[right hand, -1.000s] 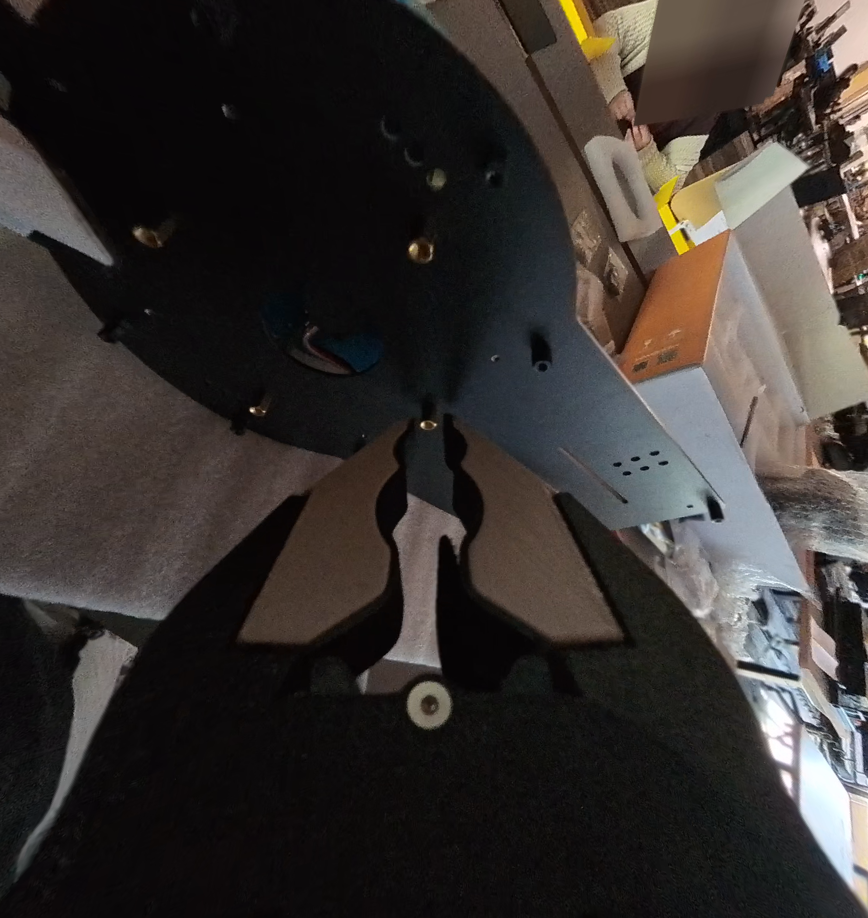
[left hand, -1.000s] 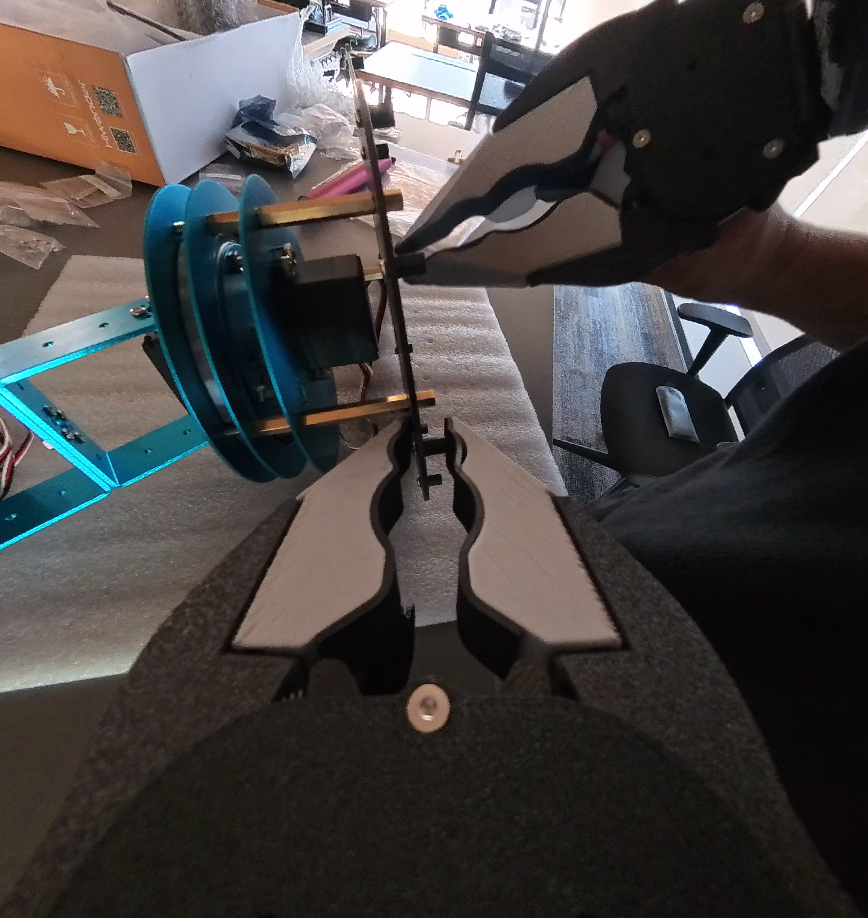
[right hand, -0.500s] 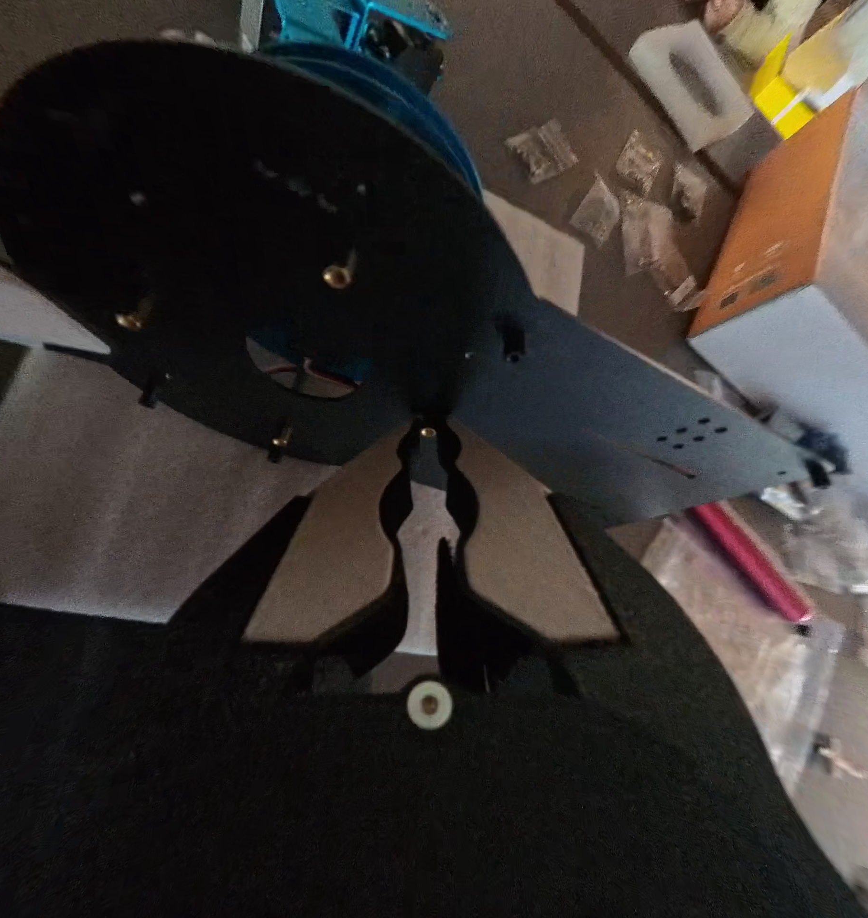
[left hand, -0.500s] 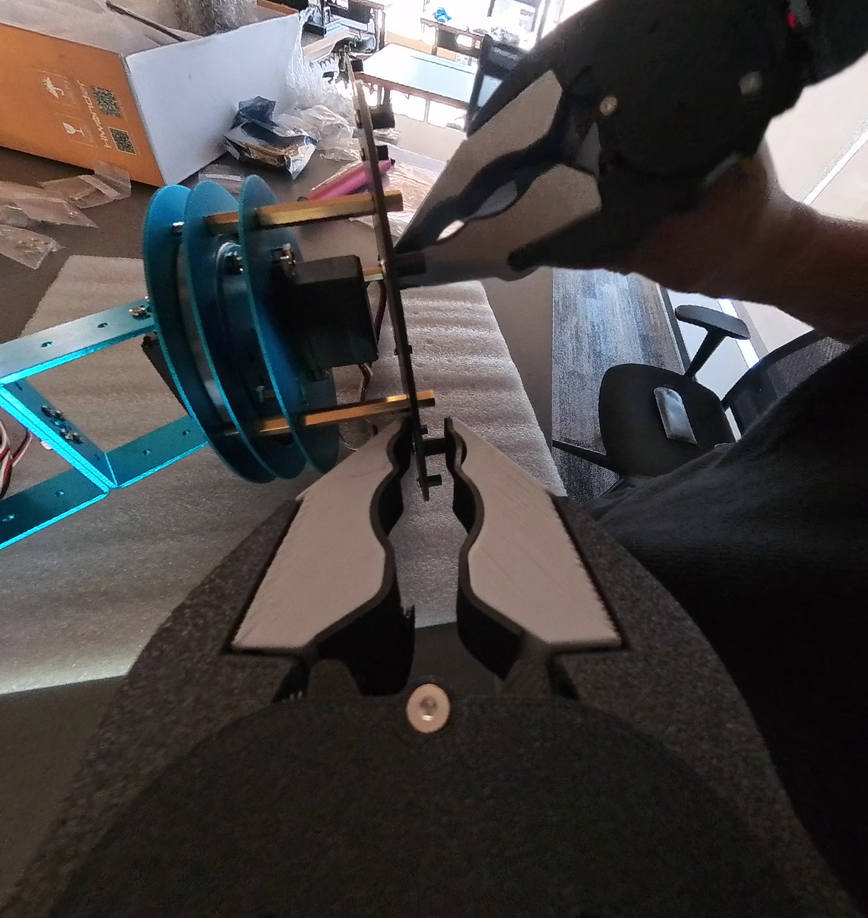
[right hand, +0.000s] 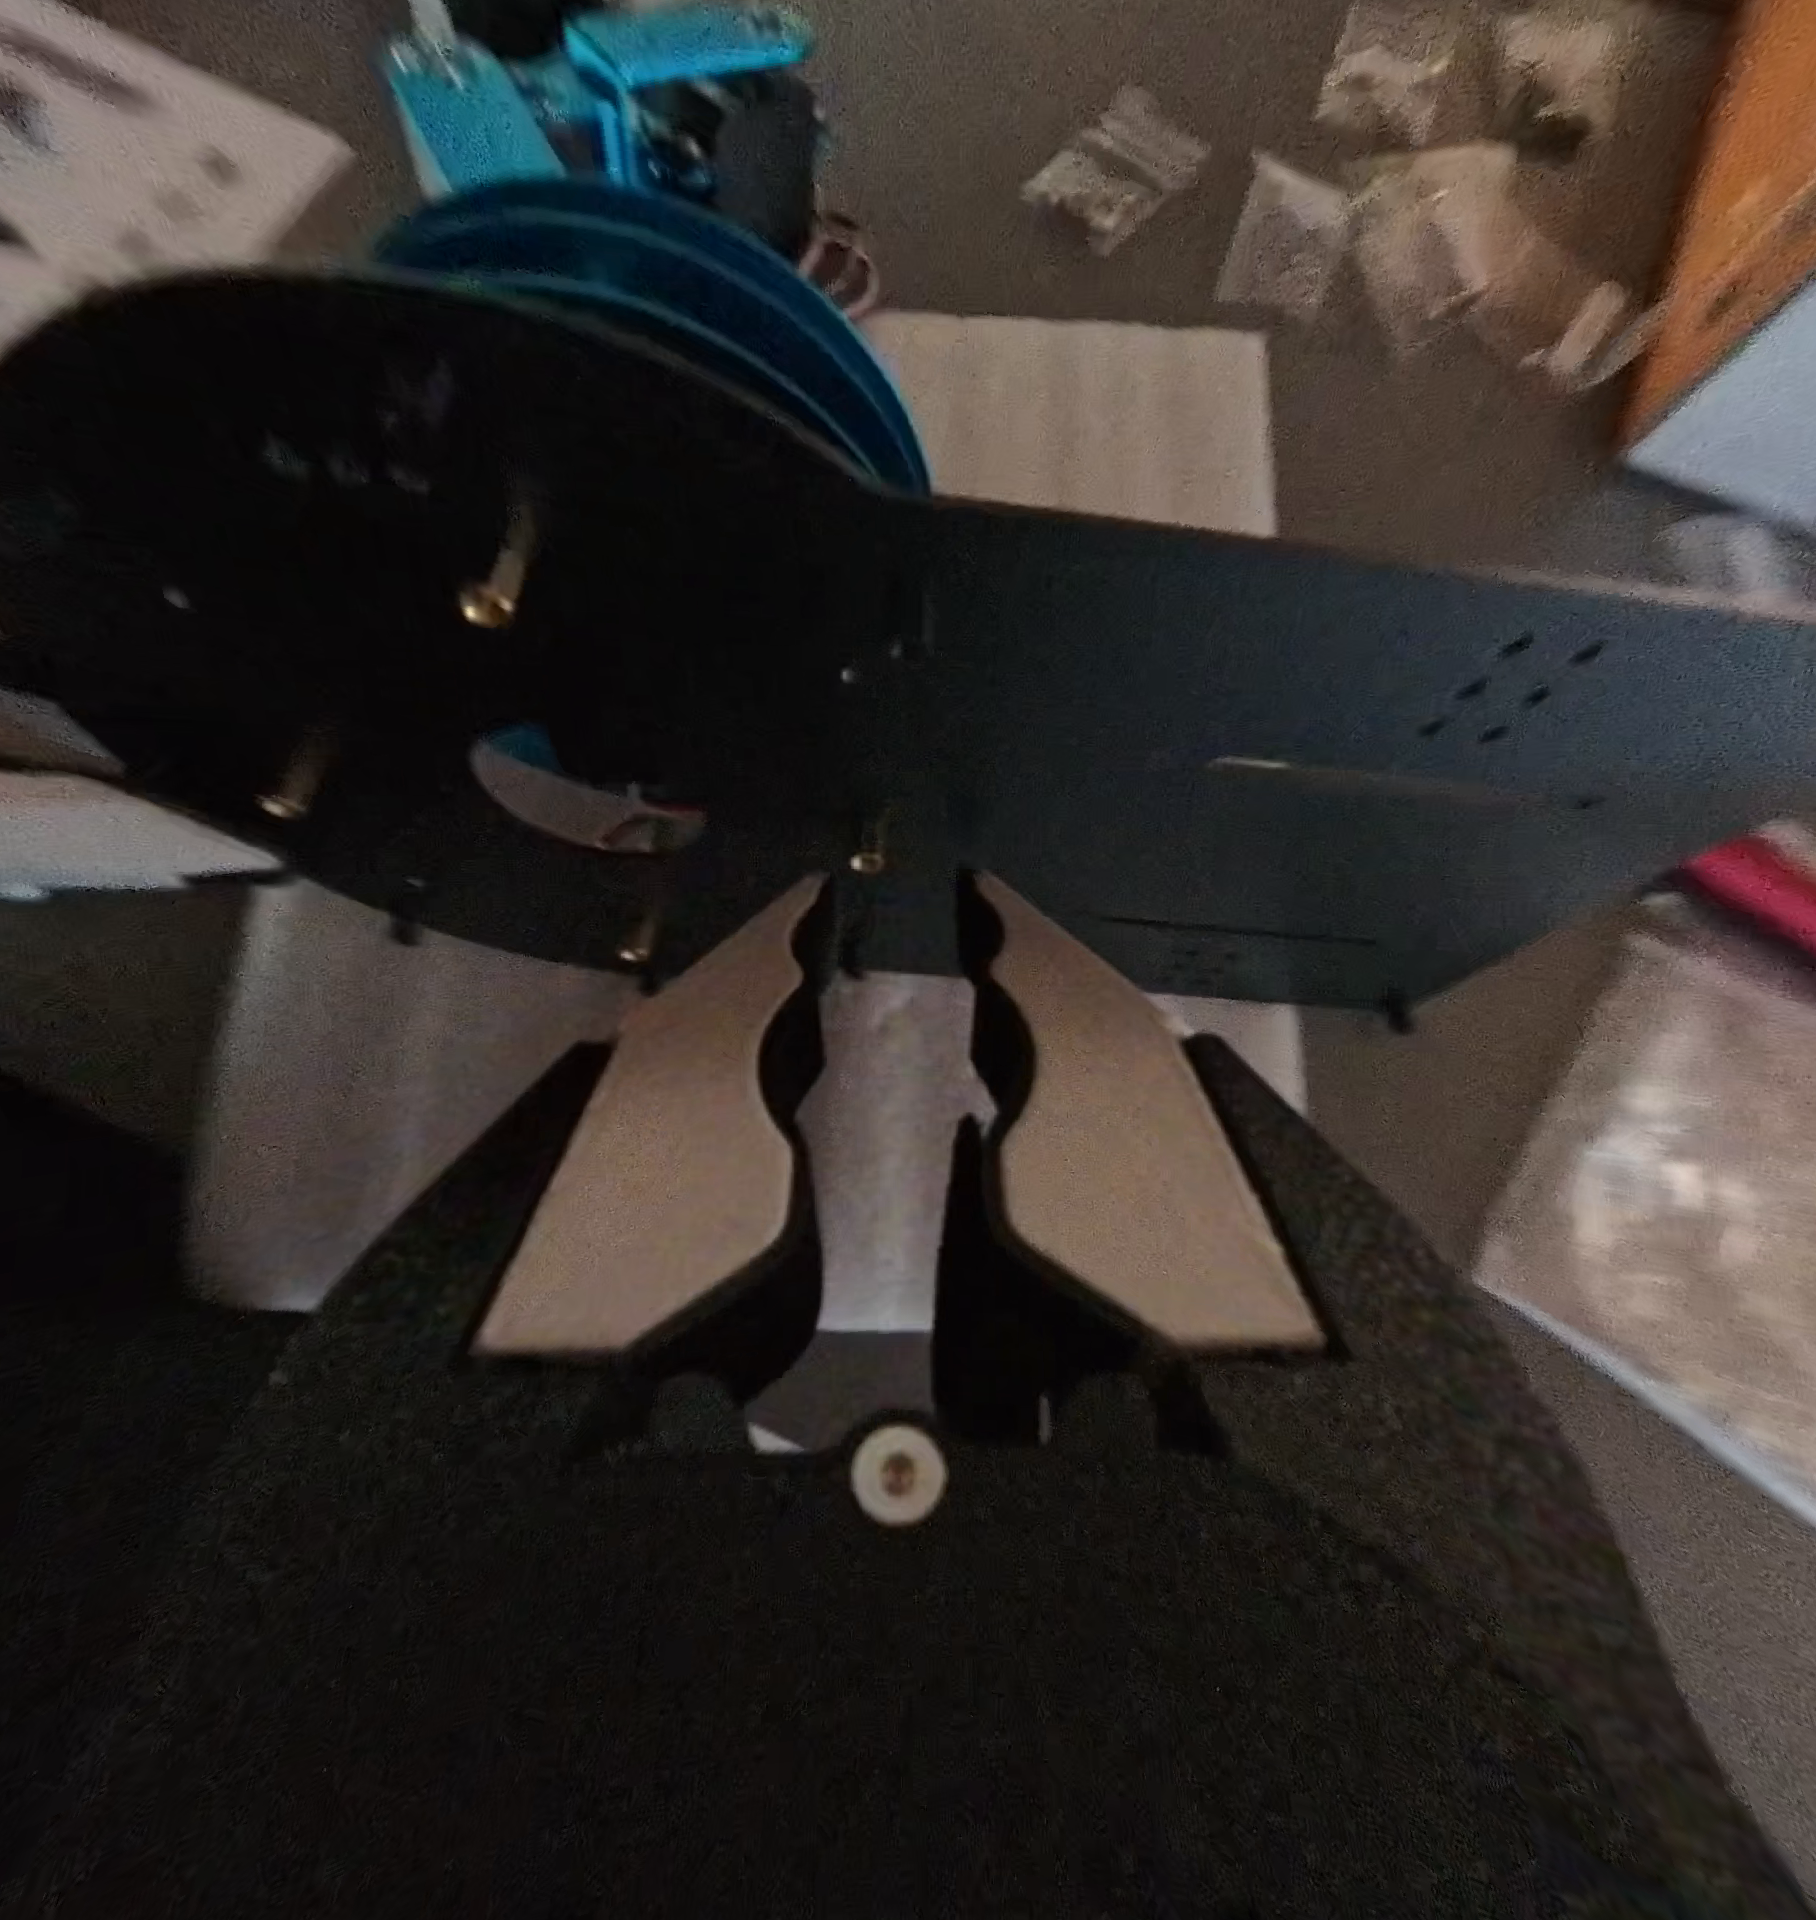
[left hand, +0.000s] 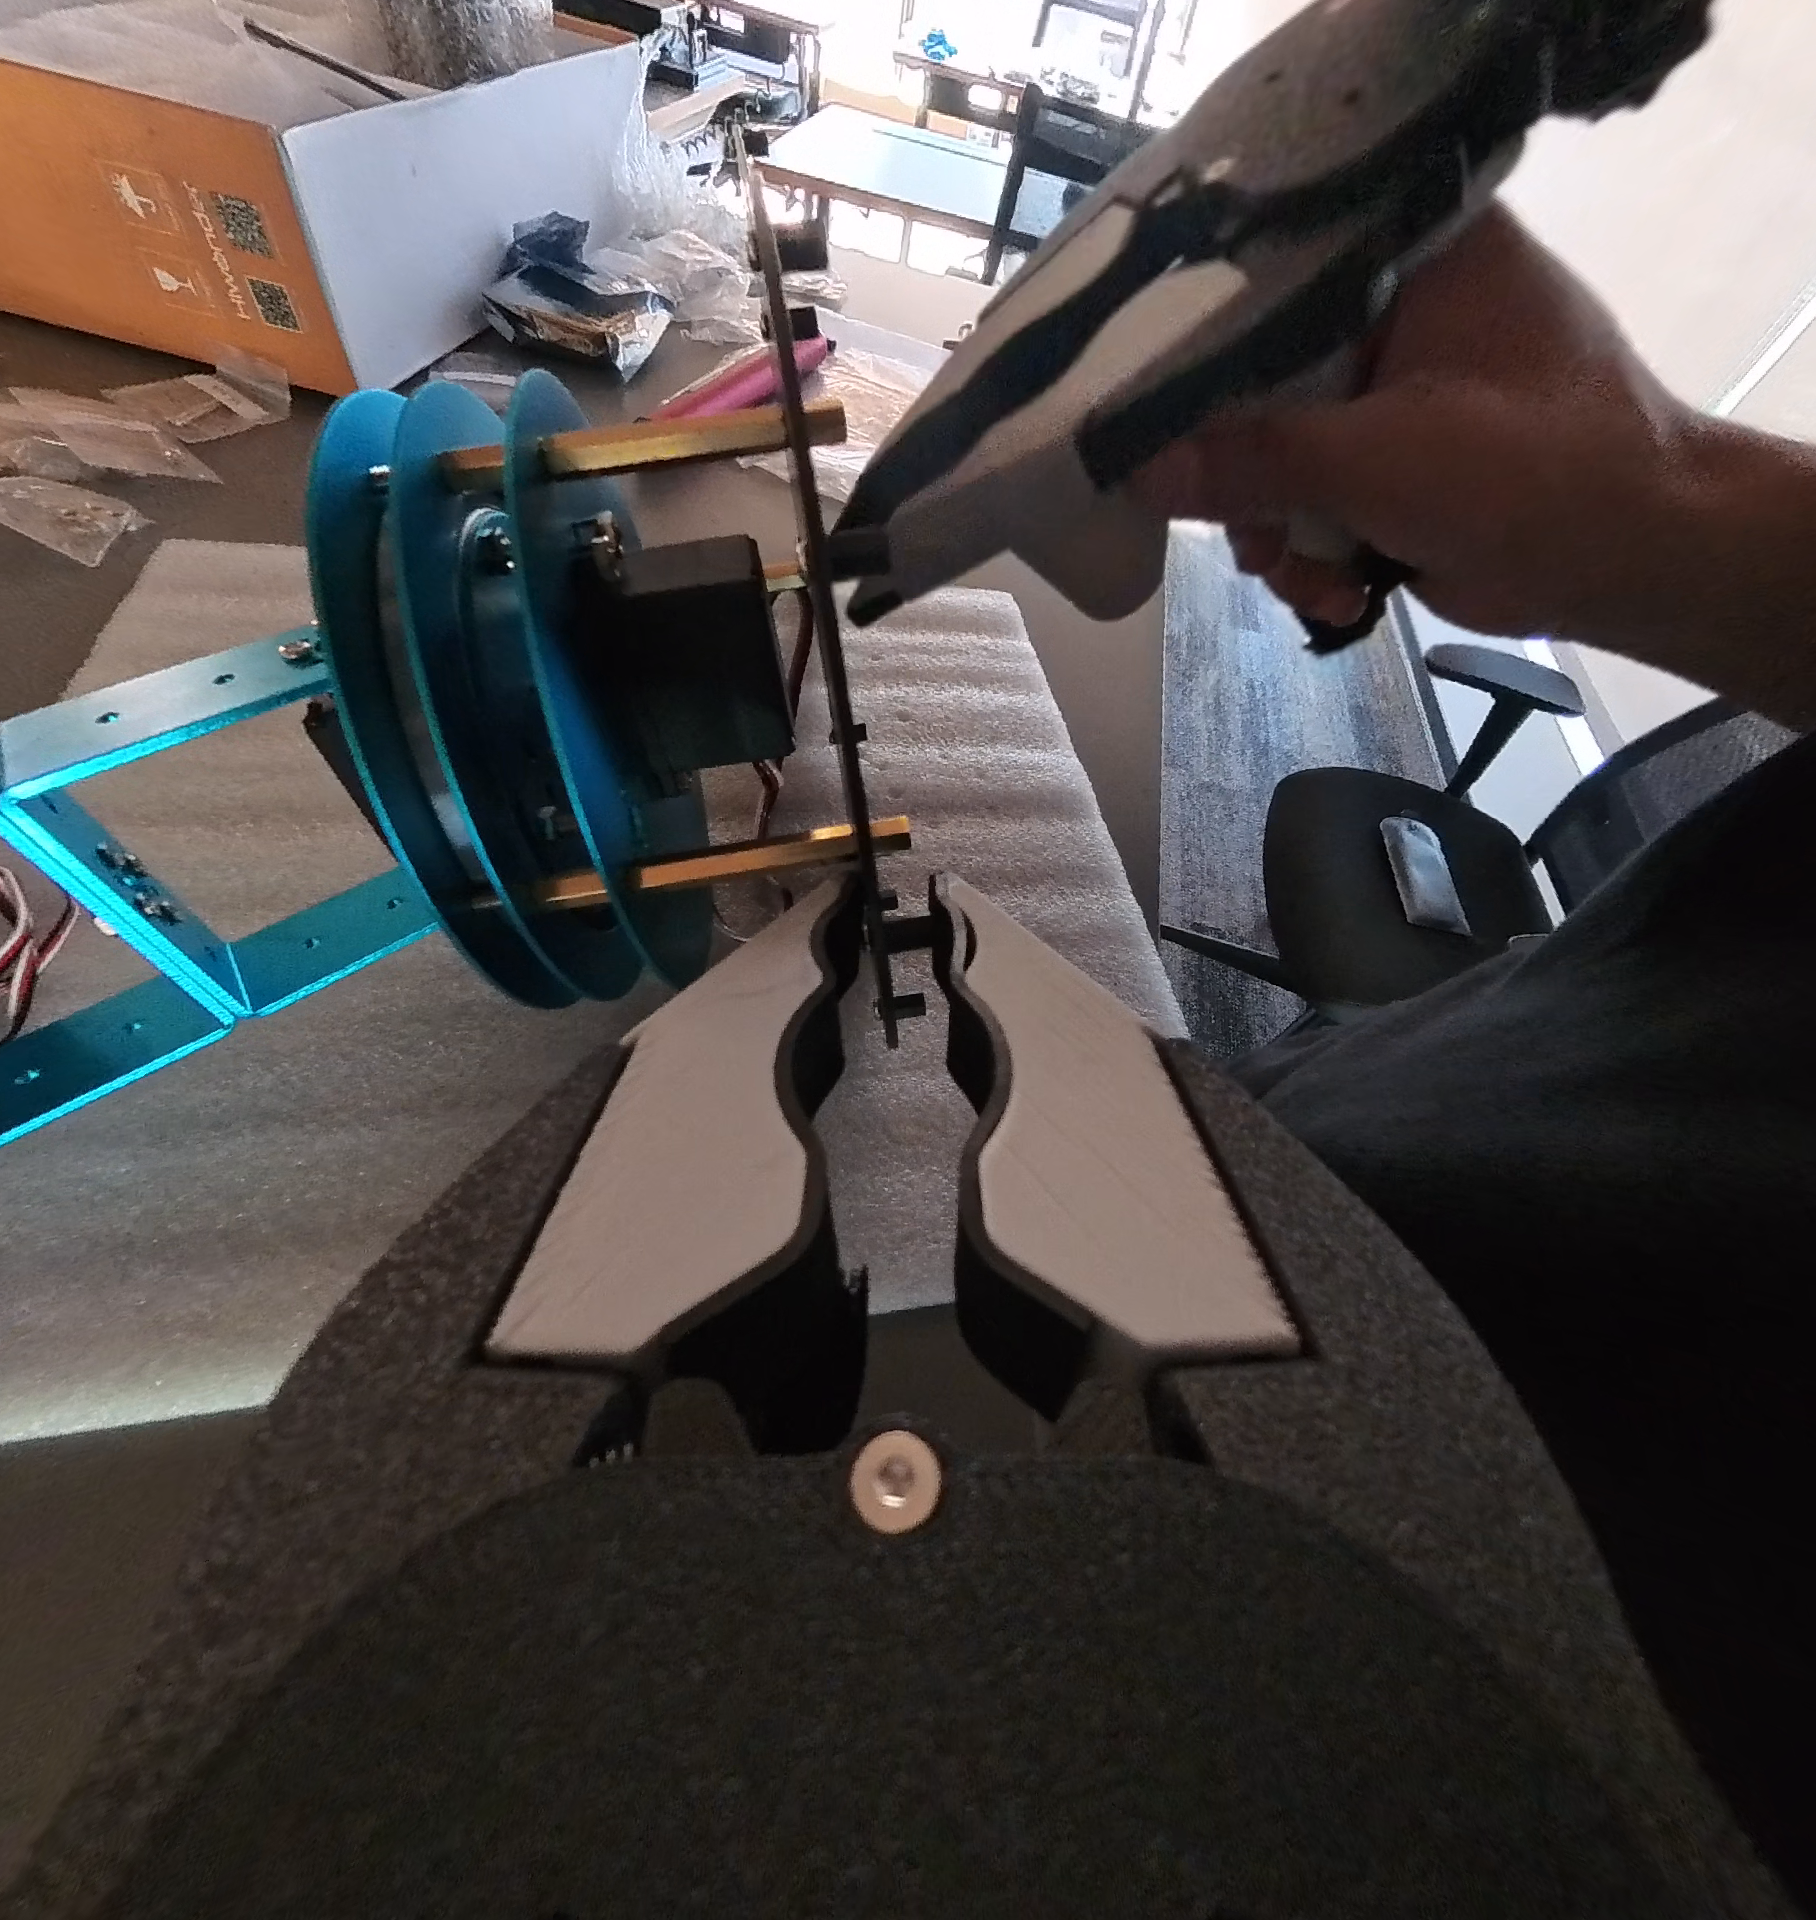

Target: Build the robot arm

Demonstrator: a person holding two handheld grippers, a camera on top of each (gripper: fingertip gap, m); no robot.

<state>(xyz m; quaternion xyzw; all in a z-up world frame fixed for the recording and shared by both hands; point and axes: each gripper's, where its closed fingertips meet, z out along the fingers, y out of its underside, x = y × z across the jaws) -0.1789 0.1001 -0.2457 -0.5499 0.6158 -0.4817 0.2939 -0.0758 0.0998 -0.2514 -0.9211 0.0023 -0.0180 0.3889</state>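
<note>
The orange and white cardboard box (left hand: 291, 208) lies open on its side far behind the black plate (left hand: 831, 665); what is inside it cannot be seen. Small clear bags (left hand: 62, 457) lie on the table beside the box, left of the plate, and a pink pen (left hand: 748, 379) lies just behind the plate. The black plate stands on its edge over a white foam sheet (left hand: 987, 748) and is joined by brass rods (left hand: 696, 452) to three blue discs (left hand: 436, 675) on its left, with a black motor (left hand: 696, 655) between them. The left gripper (left hand: 888, 940) is narrowly open, its fingers on both sides of the lower edge of the plate, around a small black stud; I cannot tell if they press it. The right gripper (left hand: 862, 571), held by a hand (left hand: 1455, 457), meets the plate higher up with its tips nearly closed on a small black part. In the right wrist view the right gripper (right hand: 893, 914) hides that part against the plate (right hand: 1091, 727), which is blurred.
</note>
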